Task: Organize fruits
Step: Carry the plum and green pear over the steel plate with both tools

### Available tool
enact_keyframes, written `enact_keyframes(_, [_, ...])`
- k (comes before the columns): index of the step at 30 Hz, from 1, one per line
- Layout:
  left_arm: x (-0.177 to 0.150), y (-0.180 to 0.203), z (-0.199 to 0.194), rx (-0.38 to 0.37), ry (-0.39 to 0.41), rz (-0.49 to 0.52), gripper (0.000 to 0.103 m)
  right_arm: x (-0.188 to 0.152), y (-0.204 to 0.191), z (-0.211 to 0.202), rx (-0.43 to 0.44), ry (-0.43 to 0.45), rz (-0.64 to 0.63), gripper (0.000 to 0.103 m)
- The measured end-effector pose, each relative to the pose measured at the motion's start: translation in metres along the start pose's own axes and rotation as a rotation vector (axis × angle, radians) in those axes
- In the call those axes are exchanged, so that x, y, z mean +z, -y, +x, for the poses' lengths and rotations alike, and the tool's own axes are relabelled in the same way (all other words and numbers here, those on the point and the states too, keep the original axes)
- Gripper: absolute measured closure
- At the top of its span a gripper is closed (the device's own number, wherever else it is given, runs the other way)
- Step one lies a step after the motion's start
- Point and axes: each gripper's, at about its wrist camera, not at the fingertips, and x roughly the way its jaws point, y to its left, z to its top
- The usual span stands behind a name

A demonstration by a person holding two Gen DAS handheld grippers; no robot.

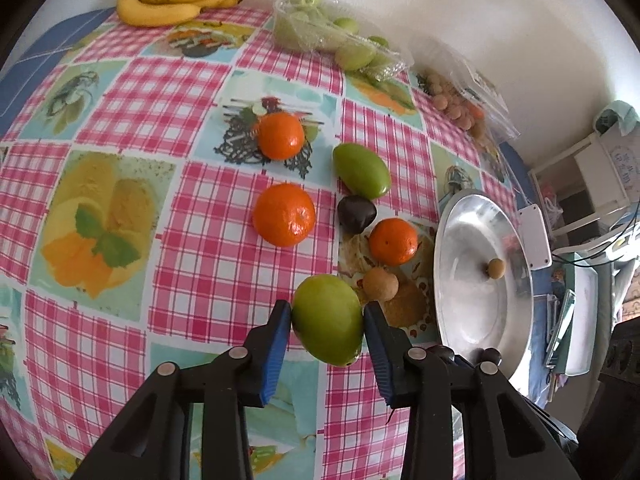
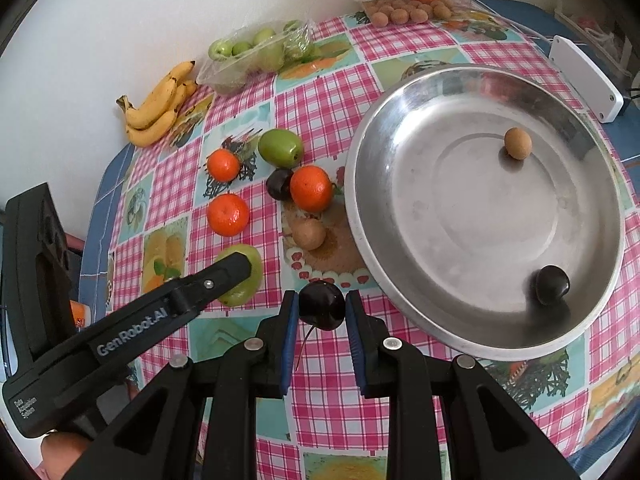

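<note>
The left gripper [image 1: 327, 320] has its blue-padded fingers [image 1: 277, 344] clamped on a smooth, firm green fruit [image 1: 327, 320], held across its widest middle just above the worktop [image 1: 224, 248]; its waxy skin could slip, so that broad grip looks right. The shiny steel bowl [image 2: 400, 112], wide and shallow, already holds a rough tan longan [image 2: 517, 143] and a glossy dark plum [image 2: 552, 283]. The right gripper [image 2: 322, 308] pinches another dark plum [image 2: 322, 306], small, round, probably soft and bruisable.
</note>
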Motion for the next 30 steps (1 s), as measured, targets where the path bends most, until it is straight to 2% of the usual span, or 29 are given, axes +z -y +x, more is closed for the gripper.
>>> enact_keyframes(8, [-0.001,0.008,-0.003,-0.001,-0.002,0.015,0.063,0.003,0.003,-0.005,0.007,0.017,0.014,0.078])
enact_keyframes(12, [0.002,0.024,-0.006,-0.017,0.0,0.05,0.063,0.01,0.021,-0.019,-0.019,0.063,0.061,0.078])
enact_keyframes(22, [-0.004,0.098,0.006,-0.055,-0.043,0.209,0.063,0.015,0.088,-0.044,-0.116,0.133,0.231,0.078])
enact_keyframes(27, [-0.013,0.132,0.021,-0.061,-0.074,0.286,0.063,0.013,0.118,-0.052,-0.127,0.149,0.309,0.078])
enact_keyframes(30, [-0.015,0.141,0.032,-0.055,-0.091,0.297,0.063,0.013,0.123,-0.053,-0.13,0.15,0.323,0.078])
